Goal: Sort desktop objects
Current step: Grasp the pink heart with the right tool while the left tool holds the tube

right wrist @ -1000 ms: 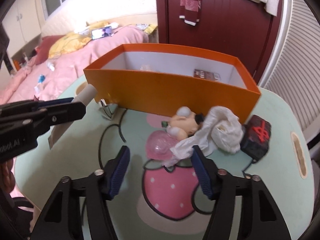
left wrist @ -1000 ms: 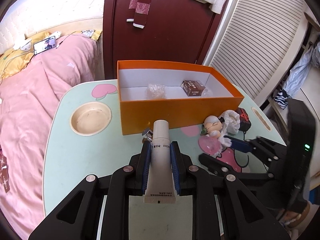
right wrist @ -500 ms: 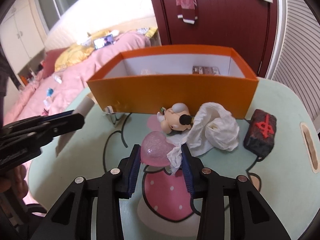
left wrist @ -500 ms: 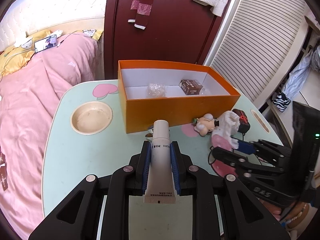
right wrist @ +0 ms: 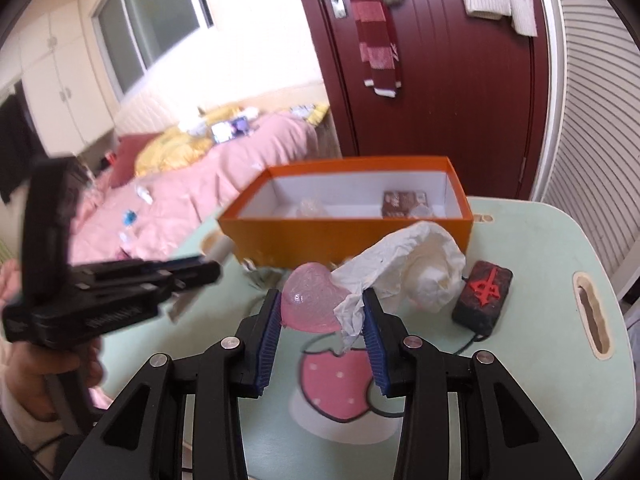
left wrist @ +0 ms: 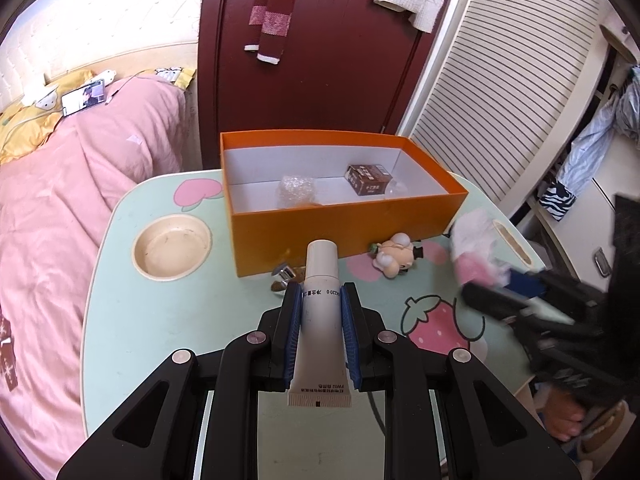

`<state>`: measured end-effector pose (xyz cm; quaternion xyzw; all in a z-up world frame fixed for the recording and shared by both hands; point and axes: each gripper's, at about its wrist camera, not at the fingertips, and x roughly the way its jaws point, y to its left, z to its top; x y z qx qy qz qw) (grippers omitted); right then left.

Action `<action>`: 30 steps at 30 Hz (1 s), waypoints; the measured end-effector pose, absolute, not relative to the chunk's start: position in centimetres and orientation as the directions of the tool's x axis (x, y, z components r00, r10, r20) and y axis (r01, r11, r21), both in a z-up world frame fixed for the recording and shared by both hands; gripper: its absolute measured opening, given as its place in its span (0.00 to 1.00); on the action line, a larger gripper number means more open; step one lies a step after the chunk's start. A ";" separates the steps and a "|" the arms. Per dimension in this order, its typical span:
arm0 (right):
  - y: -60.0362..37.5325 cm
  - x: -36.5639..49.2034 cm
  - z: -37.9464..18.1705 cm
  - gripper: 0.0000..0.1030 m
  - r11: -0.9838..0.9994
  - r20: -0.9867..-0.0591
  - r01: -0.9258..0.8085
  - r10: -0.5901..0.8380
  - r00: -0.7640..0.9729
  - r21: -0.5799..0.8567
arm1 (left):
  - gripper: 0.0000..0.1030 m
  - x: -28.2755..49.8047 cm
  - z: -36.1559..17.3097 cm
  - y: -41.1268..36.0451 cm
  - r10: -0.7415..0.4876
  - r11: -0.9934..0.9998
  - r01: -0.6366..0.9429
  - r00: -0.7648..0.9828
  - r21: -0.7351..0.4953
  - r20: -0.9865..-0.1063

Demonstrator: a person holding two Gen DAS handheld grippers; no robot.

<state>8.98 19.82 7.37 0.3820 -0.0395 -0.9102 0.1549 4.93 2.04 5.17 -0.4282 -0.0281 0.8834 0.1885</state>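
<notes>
On green table, orange box sits open: crinkled plastic wad and brown carton inside. Before box, left gripper clamped on white tube, cap toward box. Right of box front, right gripper pinches pink heart plus white tissue. Only right view shows black block with red mark; only left view shows doll and round dish left of box.

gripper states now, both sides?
Left gripper: shut on the white tube.
Right gripper: shut on the pink heart and crumpled tissue, lifted off the table.
</notes>
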 end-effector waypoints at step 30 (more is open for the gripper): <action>20.3 7.6 3.5 0.28 -0.954 -0.760 0.241 -0.289 -0.582 0.178 | 0.21 4.9 4.9 3.8 0.370 -0.920 -0.329 -0.539 -0.215 -0.757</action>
